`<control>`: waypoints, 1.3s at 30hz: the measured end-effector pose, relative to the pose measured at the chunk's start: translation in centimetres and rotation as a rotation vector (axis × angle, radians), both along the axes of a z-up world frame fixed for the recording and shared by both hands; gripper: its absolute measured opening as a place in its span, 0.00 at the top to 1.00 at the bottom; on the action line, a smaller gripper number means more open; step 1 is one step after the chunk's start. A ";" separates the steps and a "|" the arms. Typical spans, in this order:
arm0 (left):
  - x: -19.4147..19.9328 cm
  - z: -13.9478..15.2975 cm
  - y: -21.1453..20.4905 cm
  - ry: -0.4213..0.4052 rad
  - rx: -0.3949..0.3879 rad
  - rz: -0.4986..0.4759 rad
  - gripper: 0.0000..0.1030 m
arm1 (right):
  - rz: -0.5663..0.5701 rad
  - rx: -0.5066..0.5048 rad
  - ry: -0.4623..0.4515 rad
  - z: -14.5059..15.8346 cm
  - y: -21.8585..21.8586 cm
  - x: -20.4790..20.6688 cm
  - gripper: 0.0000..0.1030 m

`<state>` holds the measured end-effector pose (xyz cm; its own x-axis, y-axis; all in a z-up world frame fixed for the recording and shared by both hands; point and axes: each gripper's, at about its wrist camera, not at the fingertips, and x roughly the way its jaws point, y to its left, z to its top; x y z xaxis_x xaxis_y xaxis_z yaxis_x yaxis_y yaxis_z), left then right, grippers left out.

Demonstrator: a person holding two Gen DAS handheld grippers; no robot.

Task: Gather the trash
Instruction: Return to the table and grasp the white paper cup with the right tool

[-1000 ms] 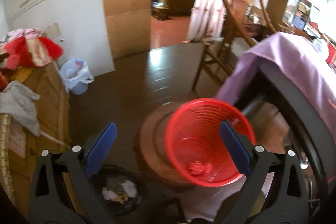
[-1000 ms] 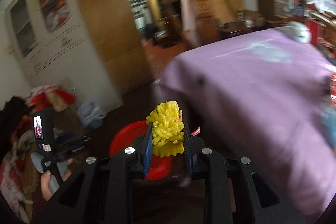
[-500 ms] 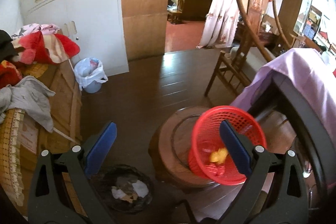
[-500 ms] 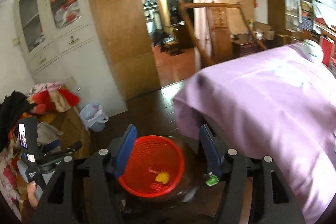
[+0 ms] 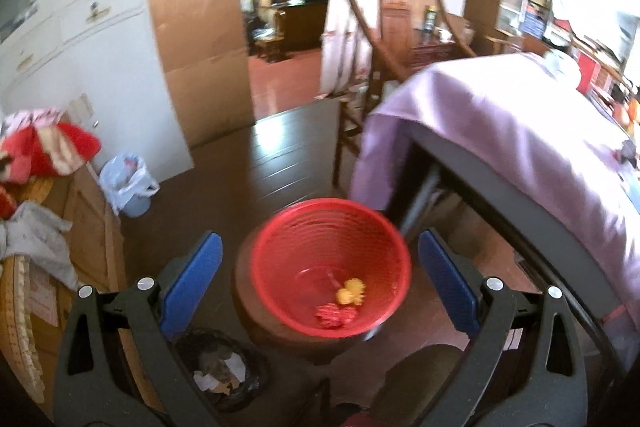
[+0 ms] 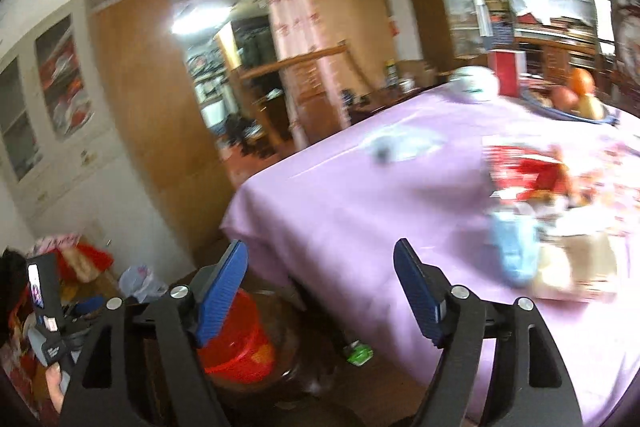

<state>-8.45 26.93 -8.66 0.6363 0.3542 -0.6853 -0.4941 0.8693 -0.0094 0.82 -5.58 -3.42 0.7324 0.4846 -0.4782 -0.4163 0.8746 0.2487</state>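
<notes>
A red mesh basket (image 5: pixel 332 267) stands on a round wooden stool (image 5: pixel 276 335) by the purple-covered table (image 5: pixel 520 131). In it lie a yellow foam net (image 5: pixel 350 293) and a red scrap (image 5: pixel 334 315). My left gripper (image 5: pixel 320 283) is open and empty, hovering above the basket. My right gripper (image 6: pixel 320 291) is open and empty, raised over the table's edge (image 6: pixel 360 203); the basket (image 6: pixel 240 343) shows low at its left finger. Blurred wrappers and packets (image 6: pixel 532 195) lie on the cloth to the right.
A black bin with paper scraps (image 5: pixel 220 373) stands on the floor left of the stool. A white-bagged bin (image 5: pixel 128 183) is by the cabinet. A wooden chair (image 5: pixel 368 75) stands behind the table. A green scrap (image 6: pixel 358 353) lies on the floor. A fruit bowl (image 6: pixel 572 99) sits far back.
My right gripper opened and dropped the yellow foam net into the red basket, then rose and swung right toward the table. My left gripper moved over the basket.
</notes>
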 end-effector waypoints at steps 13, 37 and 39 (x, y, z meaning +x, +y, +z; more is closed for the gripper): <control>6.4 -0.5 -13.9 0.043 0.060 -0.287 0.07 | -0.326 -0.029 0.056 -3.9 -15.3 0.0 0.11; 6.3 -1.6 -14.2 0.076 0.055 -0.316 0.07 | -0.511 -0.281 0.208 -6.9 -16.6 5.5 0.19; 6.7 -1.6 -15.0 0.078 0.054 -0.341 0.07 | -0.533 -0.292 0.208 -6.9 -18.0 4.9 0.19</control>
